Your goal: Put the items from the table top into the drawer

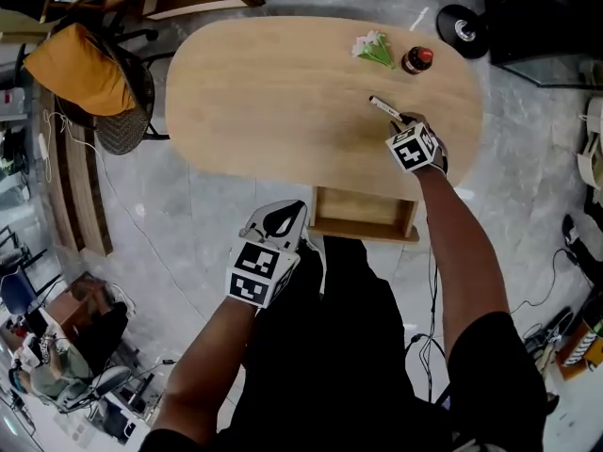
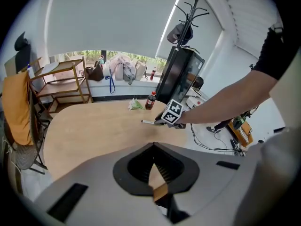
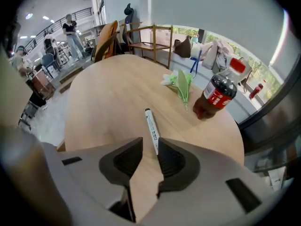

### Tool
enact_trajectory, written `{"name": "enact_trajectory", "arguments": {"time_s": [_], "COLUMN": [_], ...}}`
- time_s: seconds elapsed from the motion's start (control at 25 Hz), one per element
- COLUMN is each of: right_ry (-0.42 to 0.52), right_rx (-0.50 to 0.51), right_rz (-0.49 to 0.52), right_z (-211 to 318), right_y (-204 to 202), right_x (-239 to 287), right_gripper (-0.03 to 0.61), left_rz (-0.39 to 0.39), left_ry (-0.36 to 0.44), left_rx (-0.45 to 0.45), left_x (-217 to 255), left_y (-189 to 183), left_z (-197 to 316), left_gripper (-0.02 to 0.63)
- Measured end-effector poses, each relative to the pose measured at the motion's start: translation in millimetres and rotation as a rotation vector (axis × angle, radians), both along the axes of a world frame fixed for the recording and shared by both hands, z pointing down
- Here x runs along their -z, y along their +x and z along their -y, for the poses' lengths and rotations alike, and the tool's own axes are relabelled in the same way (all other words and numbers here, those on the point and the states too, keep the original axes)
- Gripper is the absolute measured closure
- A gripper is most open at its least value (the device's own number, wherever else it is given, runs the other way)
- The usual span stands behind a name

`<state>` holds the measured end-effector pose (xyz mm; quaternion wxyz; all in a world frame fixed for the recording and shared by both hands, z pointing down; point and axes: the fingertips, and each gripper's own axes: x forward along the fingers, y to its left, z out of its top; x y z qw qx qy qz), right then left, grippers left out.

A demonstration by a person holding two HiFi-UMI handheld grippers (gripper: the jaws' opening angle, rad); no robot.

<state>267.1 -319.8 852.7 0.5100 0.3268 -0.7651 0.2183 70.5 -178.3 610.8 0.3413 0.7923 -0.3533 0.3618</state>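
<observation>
Left gripper point(image 2: 153, 147) waits closed, empty, near the open drawer point(image 1: 363, 229); right gripper point(image 3: 150, 147), jaws parted, straddles the marker point(image 3: 151, 126) for pickup.

The table point(image 1: 273, 92) and drawer point(image 1: 362, 226) are pale, smooth, matt wood. The marker point(image 3: 151, 128) is white plastic, the bottle point(image 3: 215, 94) glossy clear plastic, and the floor point(image 1: 188, 224) shiny grey stone.
</observation>
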Motion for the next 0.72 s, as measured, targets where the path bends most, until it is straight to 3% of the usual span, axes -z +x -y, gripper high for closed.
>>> {"name": "enact_trajectory", "arguments": {"time_s": [0.48,0.72], "right_ry": [-0.027,-0.012], "right_rx": [0.142,0.083], "right_rz": [-0.13,-0.079], "right_z": [17.5,16.1], "right_y": [-0.6,-12.9], "right_x": [-47.3,-25.5], "right_gripper": [0.508,0.518], "left_rz": [0.017,0.013], "left_ry": [-0.044,-0.04], "left_rx": [0.08,0.07], "left_x": [-13.5,-10.9], "left_y": [-21.7,-29.3], "left_z": [-29.2,-32.2], "left_gripper": [0.612,0.612]}}
